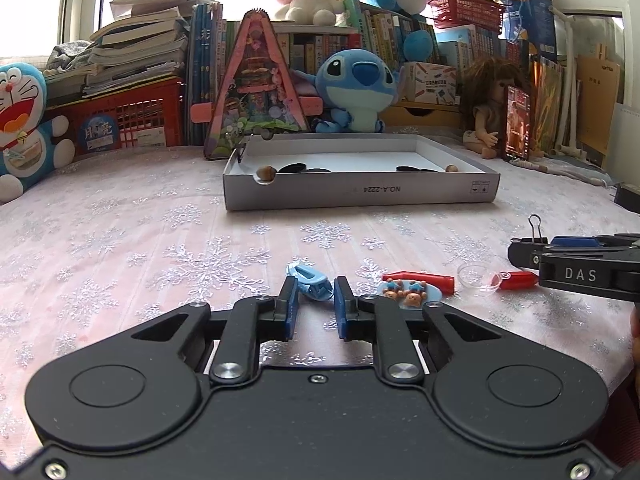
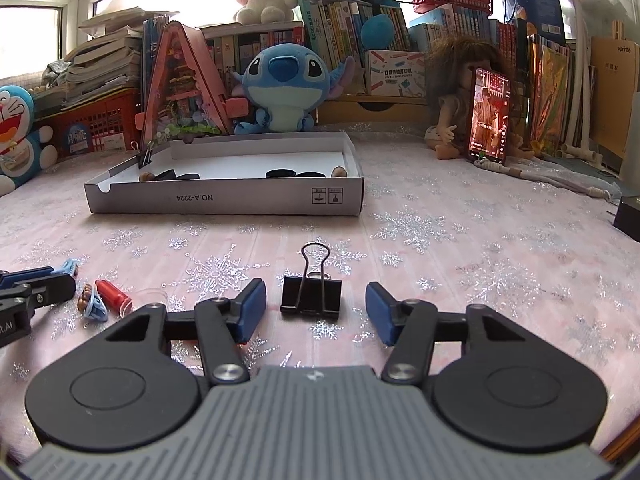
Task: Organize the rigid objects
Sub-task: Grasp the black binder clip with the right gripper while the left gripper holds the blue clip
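A light blue clip (image 1: pixel 310 281) lies on the tablecloth between the tips of my left gripper (image 1: pixel 316 294), whose jaws stand narrowly apart on either side of it, without clamping it. My right gripper (image 2: pixel 316 304) is wide open around a black binder clip (image 2: pixel 311 294) that stands on the cloth. A blue bear-decorated clip (image 1: pixel 408 291), a red tube (image 1: pixel 420 279), a clear round cap (image 1: pixel 478 278) and a second red piece (image 1: pixel 516 280) lie to the right of the left gripper. The white cardboard tray (image 1: pixel 360 190) holds black discs (image 1: pixel 296 168) and brown nuts (image 1: pixel 266 173).
Plush toys, a triangular pink box (image 1: pixel 256 88), red baskets, books and a doll (image 2: pixel 460 96) with a phone (image 2: pixel 490 114) line the back. A black object (image 2: pixel 628 216) sits at the far right edge. The right gripper shows in the left wrist view (image 1: pixel 516 254).
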### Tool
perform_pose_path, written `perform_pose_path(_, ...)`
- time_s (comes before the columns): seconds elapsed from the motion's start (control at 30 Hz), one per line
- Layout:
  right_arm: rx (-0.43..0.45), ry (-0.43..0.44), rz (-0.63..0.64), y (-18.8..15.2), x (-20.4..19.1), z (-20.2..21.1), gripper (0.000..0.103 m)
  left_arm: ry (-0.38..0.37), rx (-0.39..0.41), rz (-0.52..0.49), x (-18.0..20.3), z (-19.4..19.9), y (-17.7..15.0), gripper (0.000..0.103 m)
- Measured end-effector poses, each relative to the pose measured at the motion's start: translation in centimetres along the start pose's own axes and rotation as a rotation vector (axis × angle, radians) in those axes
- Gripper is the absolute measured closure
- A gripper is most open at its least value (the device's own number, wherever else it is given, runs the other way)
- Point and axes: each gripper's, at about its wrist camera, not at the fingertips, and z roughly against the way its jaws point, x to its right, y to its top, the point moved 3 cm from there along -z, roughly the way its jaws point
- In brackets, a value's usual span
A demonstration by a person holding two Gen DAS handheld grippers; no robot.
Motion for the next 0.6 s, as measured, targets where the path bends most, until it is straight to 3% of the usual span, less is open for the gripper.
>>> perform_pose_path(0.2, 0.0, 0.0, 0.0, 0.0, 0.0, 0.0, 0.041, 0.016, 0.003, 0.02, -0.3, -0.2, 0.2, 0.082)
perform_pose_path(0.37, 0.0, -0.001, 0.002, 0.0, 0.0, 0.0, 0.042, 0.033, -0.014, 0.054, -0.6, -0.9, 0.6, 0.069)
perform_pose_path(0.43, 0.0, -0.001, 0.001, 0.0, 0.0, 0.0, 0.042, 0.041, -0.02, 0.066, -0.7, -1.1, 0.7, 0.069)
perform_pose_path(0.5, 0.001, 0.0, 0.001, -0.1, 0.0, 0.0, 0.042, 0.047, -0.027, 0.073, -0.7, -1.3, 0.9, 0.07)
perform_pose_path(0.57, 0.001, 0.0, 0.002, 0.0, 0.0, 0.0, 0.046, 0.049, -0.029, 0.077, -0.7, -1.3, 1.0, 0.087)
perform_pose_path(0.6, 0.001, -0.001, 0.001, 0.0, 0.0, 0.0, 0.049, 0.049, -0.032, 0.077, -0.7, -1.3, 1.0, 0.087)
